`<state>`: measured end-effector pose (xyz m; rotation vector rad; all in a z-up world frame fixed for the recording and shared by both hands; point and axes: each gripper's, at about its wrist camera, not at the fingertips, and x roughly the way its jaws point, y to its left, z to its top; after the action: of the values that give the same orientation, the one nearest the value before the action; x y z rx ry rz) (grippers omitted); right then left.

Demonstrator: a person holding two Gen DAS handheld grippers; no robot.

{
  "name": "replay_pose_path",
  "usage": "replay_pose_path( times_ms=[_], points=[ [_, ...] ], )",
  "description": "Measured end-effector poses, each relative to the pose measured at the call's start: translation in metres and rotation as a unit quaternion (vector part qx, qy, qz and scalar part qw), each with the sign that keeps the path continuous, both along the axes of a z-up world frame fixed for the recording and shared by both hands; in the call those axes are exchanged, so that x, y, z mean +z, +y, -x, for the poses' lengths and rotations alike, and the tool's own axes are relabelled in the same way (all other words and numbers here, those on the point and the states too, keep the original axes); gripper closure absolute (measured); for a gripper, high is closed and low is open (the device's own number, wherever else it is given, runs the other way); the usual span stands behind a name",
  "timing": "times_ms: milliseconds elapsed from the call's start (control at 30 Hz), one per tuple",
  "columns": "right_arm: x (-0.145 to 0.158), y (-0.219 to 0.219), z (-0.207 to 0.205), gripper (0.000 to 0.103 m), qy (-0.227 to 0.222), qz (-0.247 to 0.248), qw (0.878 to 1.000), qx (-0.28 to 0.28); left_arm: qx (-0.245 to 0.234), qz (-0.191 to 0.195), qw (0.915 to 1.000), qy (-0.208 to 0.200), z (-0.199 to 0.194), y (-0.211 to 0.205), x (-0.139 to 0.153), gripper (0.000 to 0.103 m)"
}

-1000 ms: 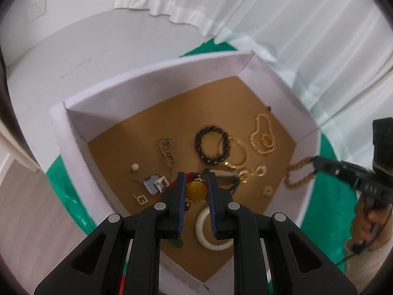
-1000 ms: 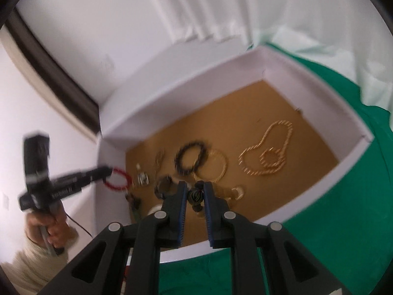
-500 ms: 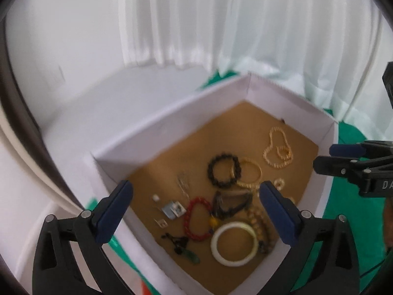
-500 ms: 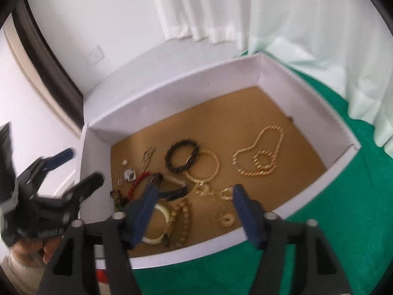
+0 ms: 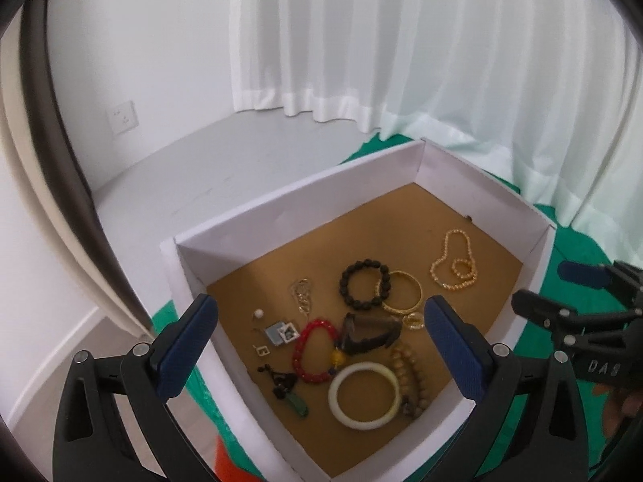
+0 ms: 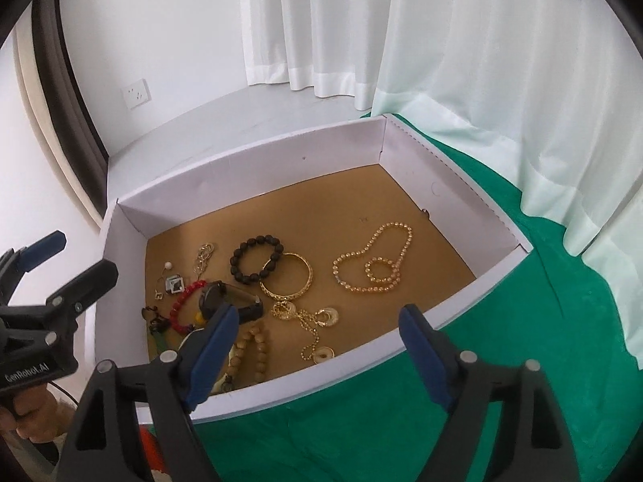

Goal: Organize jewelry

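Left wrist view: the left gripper had its jaws spread to their widest, having just been opening, with nothing between the blue pads. Below the gap, inside the white box, lay a red bead bracelet, a dark watch and a white bangle, with wooden beads beside the bangle. Beyond the jaws lay a black bead bracelet overlapping a gold bangle, and farther out a gold bead necklace. Right wrist view: the right gripper also had its jaws parted and empty, having just been opening, above the box's near wall. A gold pendant chain lay between its pads; the green cloth lay under the box. Each gripper appeared at the edge of the other's view.
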<state>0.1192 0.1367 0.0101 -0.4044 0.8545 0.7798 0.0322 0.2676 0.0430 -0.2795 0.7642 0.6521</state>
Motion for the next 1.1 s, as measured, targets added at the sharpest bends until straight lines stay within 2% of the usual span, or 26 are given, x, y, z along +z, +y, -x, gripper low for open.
replay_pose_path(
  times_ms=[200, 300, 500, 667, 800, 1100],
  points=[
    [-0.004, 0.011, 0.01, 0.02, -0.02, 0.016, 1.0, 0.016, 0.038, -0.038, 0.998, 0.033, 0.0, -0.001, -0.001, 0.001],
    [-0.007, 0.016, 0.015, 0.02, -0.027, 0.026, 0.999, 0.02, 0.037, -0.028, 0.998, 0.043, 0.001, 0.002, -0.005, 0.001],
    [-0.011, 0.024, 0.019, 0.019, -0.004, 0.031, 0.999, 0.018, 0.041, 0.025, 0.9969, 0.063, 0.002, 0.01, -0.011, 0.001],
    [-0.006, 0.026, 0.023, 0.019, -0.002, 0.031, 0.999, 0.021, 0.051, 0.008, 0.996, 0.073, 0.005, 0.009, -0.006, 0.001],
    [-0.002, 0.026, 0.025, 0.019, -0.01, 0.036, 0.999, 0.021, 0.05, 0.025, 0.9967, 0.059, 0.008, 0.012, 0.0, 0.001],
    [0.0, 0.03, 0.029, 0.019, -0.017, 0.042, 0.999, 0.022, 0.054, 0.026, 0.996, 0.067, 0.006, 0.016, -0.001, 0.001]
  ],
)
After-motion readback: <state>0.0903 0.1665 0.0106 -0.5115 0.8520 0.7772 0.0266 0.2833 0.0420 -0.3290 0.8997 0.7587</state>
